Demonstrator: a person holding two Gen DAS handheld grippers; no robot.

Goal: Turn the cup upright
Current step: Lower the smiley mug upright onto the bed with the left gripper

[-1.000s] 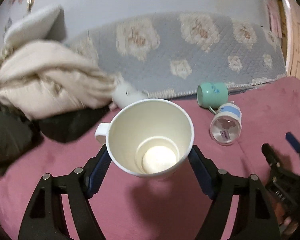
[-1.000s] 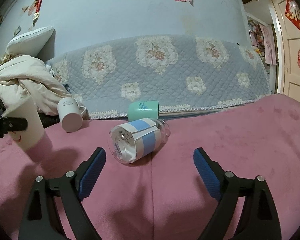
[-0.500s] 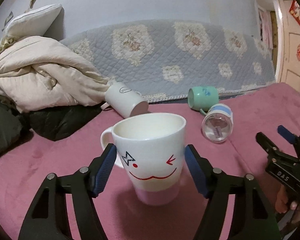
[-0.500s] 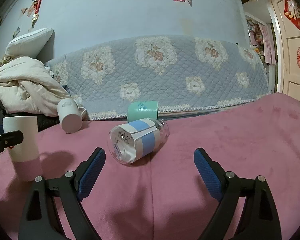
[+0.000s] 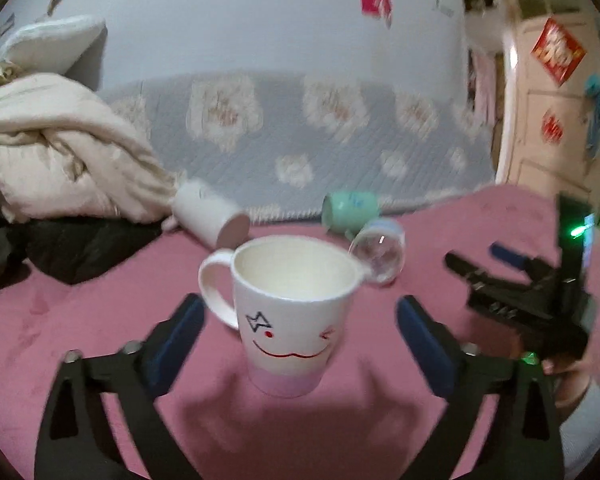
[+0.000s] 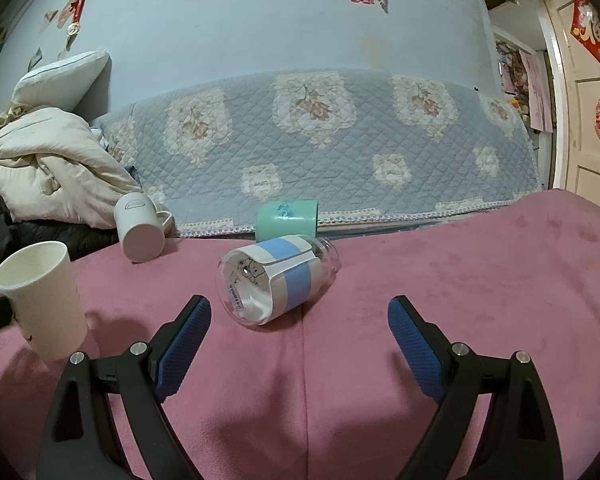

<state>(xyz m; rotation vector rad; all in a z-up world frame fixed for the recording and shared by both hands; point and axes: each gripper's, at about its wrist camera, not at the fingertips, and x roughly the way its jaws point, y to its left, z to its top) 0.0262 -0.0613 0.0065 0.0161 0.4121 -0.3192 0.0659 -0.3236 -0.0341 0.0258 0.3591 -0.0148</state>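
Note:
A white mug (image 5: 294,312) with a winking face and pink base stands upright on the pink blanket (image 5: 100,340), handle to the left. My left gripper (image 5: 300,336) is open, its blue pads clear of the mug on both sides. The mug also shows at the left of the right wrist view (image 6: 44,300). My right gripper (image 6: 298,336) is open and empty, just short of a glass jar with a blue-and-white sleeve (image 6: 276,280) lying on its side. It appears at the right of the left wrist view (image 5: 512,280).
A white cup (image 6: 138,228) and a mint-green cup (image 6: 288,222) lie on their sides at the back. A cream duvet (image 6: 52,176) over dark clothing sits at the left. A quilted floral cover (image 6: 340,152) hangs behind. A door (image 6: 592,112) is at the right.
My left gripper tipped the mug from mouth-toward-camera to upright, set it on the blanket, then opened and drew back. The right gripper barely moved.

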